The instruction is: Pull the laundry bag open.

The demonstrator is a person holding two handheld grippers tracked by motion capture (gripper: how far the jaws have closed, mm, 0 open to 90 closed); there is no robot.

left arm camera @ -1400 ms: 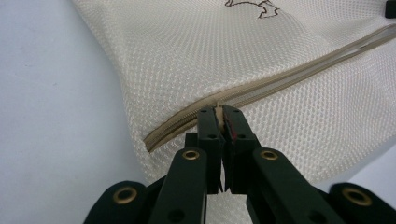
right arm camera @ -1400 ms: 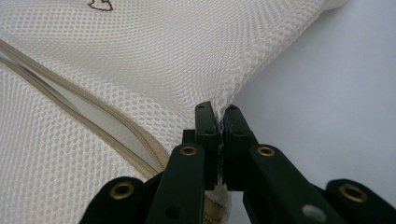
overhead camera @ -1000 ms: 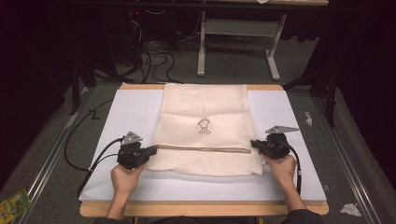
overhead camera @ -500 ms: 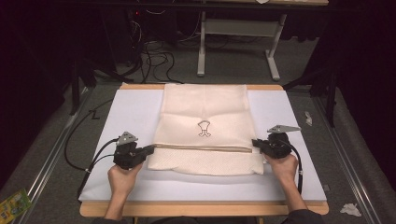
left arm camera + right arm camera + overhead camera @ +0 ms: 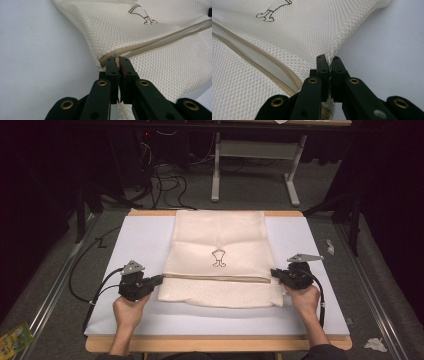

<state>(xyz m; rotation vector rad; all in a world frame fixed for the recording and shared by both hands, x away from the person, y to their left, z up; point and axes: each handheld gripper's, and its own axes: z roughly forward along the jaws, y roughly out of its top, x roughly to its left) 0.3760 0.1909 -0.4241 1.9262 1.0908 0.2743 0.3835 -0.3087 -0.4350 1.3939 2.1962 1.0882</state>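
Mesh bag (image 5: pixel 220 262): cream, fine honeycomb weave, roughly rectangular, lying flat mid-table on the white mat (image 5: pixel 140 240). Small dark line-drawn emblem (image 5: pixel 219 258) near its centre; a tan zipper band (image 5: pixel 215 278) runs straight across the lower part. Near edge folded, slightly scalloped. Left gripper (image 5: pixel 117 61): black jaws pinched narrow on the bag's edge at the zipper end. Right gripper (image 5: pixel 329 61): jaws closed tight on a fold of mesh at the opposite edge. Mat smooth, matte, rimmed by the wooden table edge (image 5: pixel 215 344).

Cream mesh cloth bag (image 5: pixel 220 260), woven zip tape; matt white tabletop (image 5: pixel 140 240)
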